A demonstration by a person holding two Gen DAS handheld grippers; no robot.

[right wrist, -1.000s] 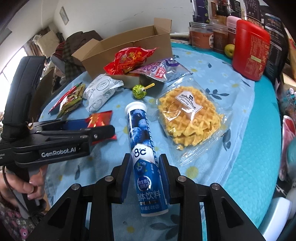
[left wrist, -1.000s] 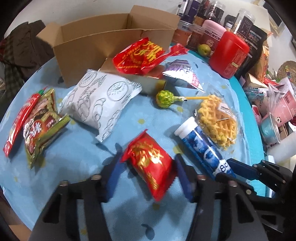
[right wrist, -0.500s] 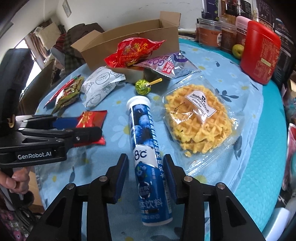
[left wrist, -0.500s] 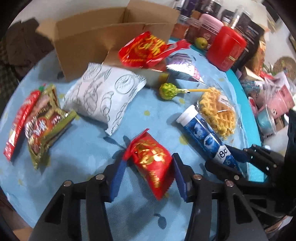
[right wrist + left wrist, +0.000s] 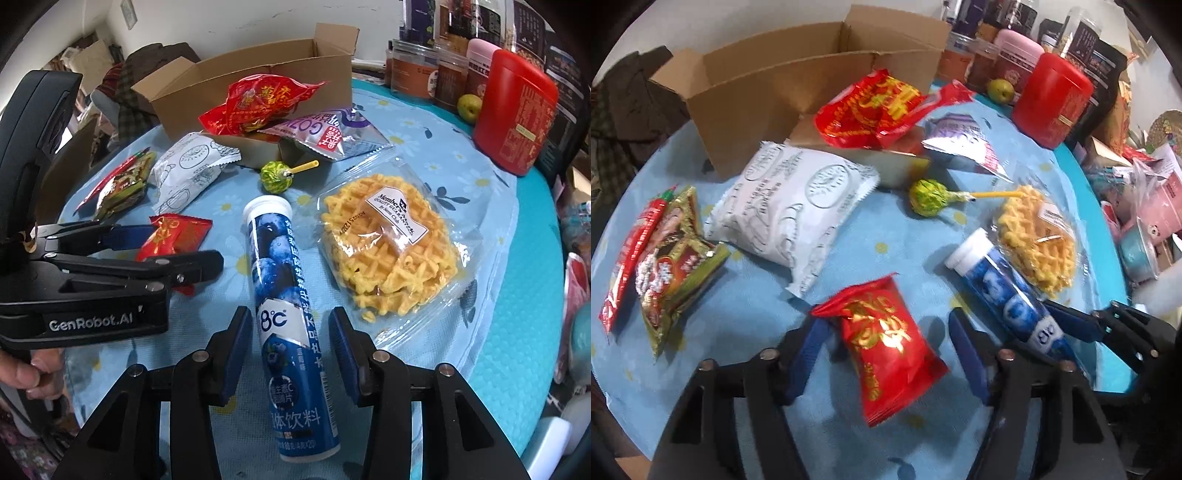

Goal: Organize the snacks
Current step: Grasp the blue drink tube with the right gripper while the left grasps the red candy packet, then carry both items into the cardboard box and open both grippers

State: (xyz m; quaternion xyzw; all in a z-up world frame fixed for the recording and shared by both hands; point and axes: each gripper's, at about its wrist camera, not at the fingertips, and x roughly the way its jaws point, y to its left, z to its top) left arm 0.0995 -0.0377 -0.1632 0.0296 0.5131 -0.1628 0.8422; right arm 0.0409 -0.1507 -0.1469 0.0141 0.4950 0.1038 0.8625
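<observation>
My left gripper [image 5: 886, 343] is open, its jaws on either side of a small red snack packet [image 5: 886, 343] lying on the blue tablecloth; the packet also shows in the right wrist view [image 5: 173, 236]. My right gripper [image 5: 291, 343] is open around a blue drink-tablet tube [image 5: 288, 295] that lies flat on the table, also seen in the left wrist view [image 5: 1004, 291]. An open cardboard box [image 5: 798, 85] stands at the back with a large red bag [image 5: 879, 107] on its flap.
A white pouch [image 5: 790, 210], green and red sachets [image 5: 661, 254], a green lollipop [image 5: 931, 195], a bagged waffle [image 5: 388, 240] and a purple packet [image 5: 328, 133] lie around. A red canister [image 5: 513, 110] and jars stand at the back right, near the table edge.
Both grippers have opened wider. The right gripper let go of the tube, which now lies loose between its jaws. The left gripper stays around the red packet.
</observation>
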